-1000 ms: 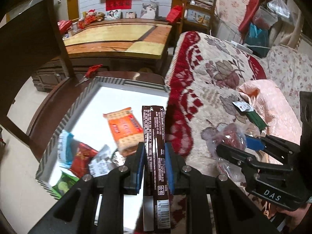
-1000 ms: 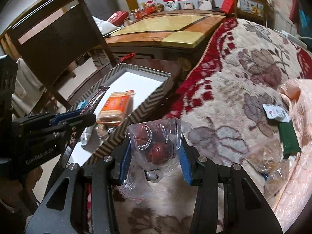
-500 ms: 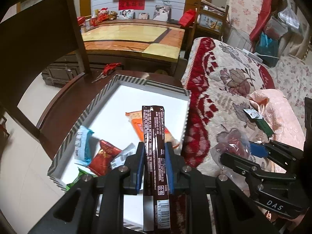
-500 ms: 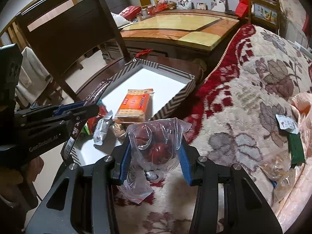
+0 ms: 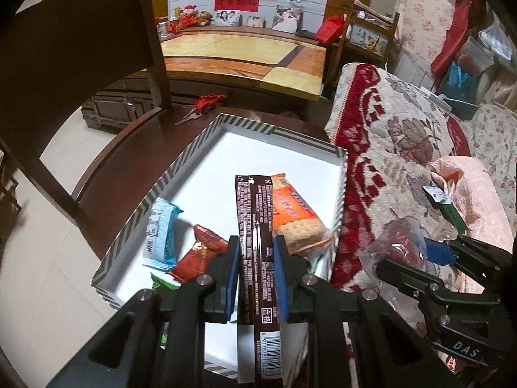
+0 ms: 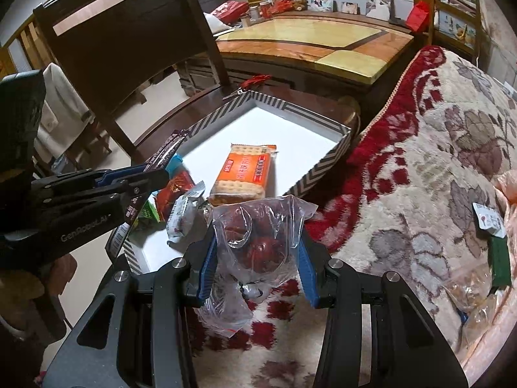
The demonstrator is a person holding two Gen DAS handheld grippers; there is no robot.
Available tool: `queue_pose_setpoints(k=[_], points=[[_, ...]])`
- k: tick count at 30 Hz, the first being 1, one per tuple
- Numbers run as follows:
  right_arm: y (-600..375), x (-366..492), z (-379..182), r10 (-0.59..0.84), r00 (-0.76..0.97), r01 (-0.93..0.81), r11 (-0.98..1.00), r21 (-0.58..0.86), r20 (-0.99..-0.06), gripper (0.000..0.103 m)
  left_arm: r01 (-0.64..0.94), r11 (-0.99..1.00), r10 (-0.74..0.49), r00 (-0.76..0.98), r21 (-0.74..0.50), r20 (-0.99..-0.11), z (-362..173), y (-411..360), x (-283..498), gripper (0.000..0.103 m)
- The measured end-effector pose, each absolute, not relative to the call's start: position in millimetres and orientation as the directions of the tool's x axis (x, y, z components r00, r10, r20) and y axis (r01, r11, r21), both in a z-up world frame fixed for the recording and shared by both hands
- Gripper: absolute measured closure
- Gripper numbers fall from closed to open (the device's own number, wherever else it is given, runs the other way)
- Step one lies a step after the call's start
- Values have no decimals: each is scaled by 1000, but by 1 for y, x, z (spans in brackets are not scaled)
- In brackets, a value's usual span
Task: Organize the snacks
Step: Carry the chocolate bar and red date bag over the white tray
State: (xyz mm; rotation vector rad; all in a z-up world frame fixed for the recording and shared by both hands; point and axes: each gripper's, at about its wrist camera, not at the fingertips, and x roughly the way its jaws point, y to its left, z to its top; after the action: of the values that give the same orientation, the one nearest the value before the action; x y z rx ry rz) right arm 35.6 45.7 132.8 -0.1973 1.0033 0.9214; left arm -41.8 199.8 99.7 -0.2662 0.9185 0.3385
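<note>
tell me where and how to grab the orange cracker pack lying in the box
Take the orange cracker pack across its two long side edges near the middle, coming straight down from above. It lies flat on the floor of the striped box, a slab narrower across than along, and its sides look clear; the near end crowds the silver wrapper.

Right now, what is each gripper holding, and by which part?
The left gripper pinches the long brown foil snack stick at its lower middle. The right gripper clamps the clear plastic bag of red dates across its bulging middle.
</note>
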Motion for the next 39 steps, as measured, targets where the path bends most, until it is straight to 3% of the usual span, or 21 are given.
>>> queue_pose_setpoints(k=[22,39], points=[[123,28,101,535,86,-808,531,256,-840,60,-481,874,204,489,-67,-848,68,257,-32,81],[158,51,81,523,74,-810,528,255,-849,60,-465,884,189,452,-50,-872,46,267,21,81]])
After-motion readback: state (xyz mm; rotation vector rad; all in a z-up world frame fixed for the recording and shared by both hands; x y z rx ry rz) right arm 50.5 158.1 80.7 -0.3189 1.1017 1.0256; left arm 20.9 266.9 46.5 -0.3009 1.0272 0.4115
